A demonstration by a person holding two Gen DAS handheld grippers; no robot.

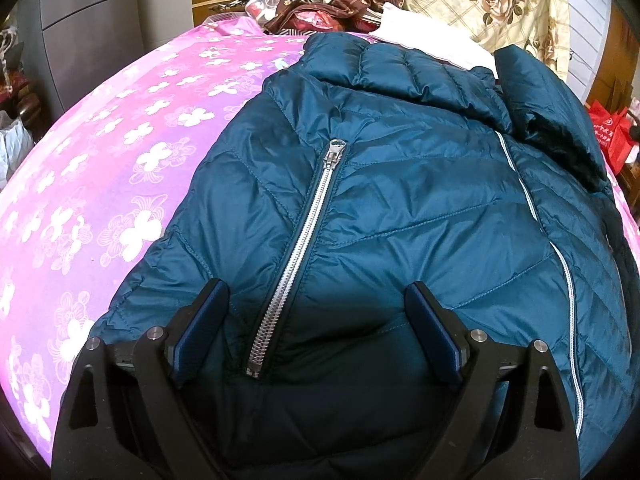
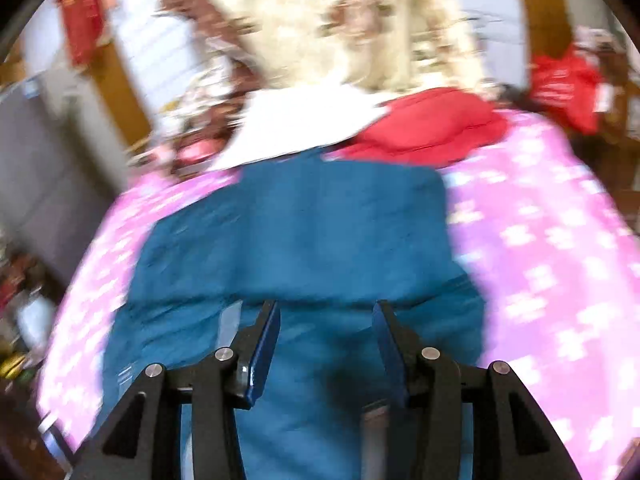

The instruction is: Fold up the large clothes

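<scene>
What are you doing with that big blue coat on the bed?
A person is folding a teal puffer jacket laid flat on a pink flowered bedspread, using a two-finger gripper in each hand. The left gripper hovers wide open over the jacket's hem, beside the silver zipper, holding nothing. The right gripper is partly open above the jacket with nothing pinched; its view is blurred.

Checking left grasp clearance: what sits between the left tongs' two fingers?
In the left wrist view, the left tongs stand wide open over the teal jacket; between the fingers lies jacket fabric and the lower end of its silver zipper.
</scene>
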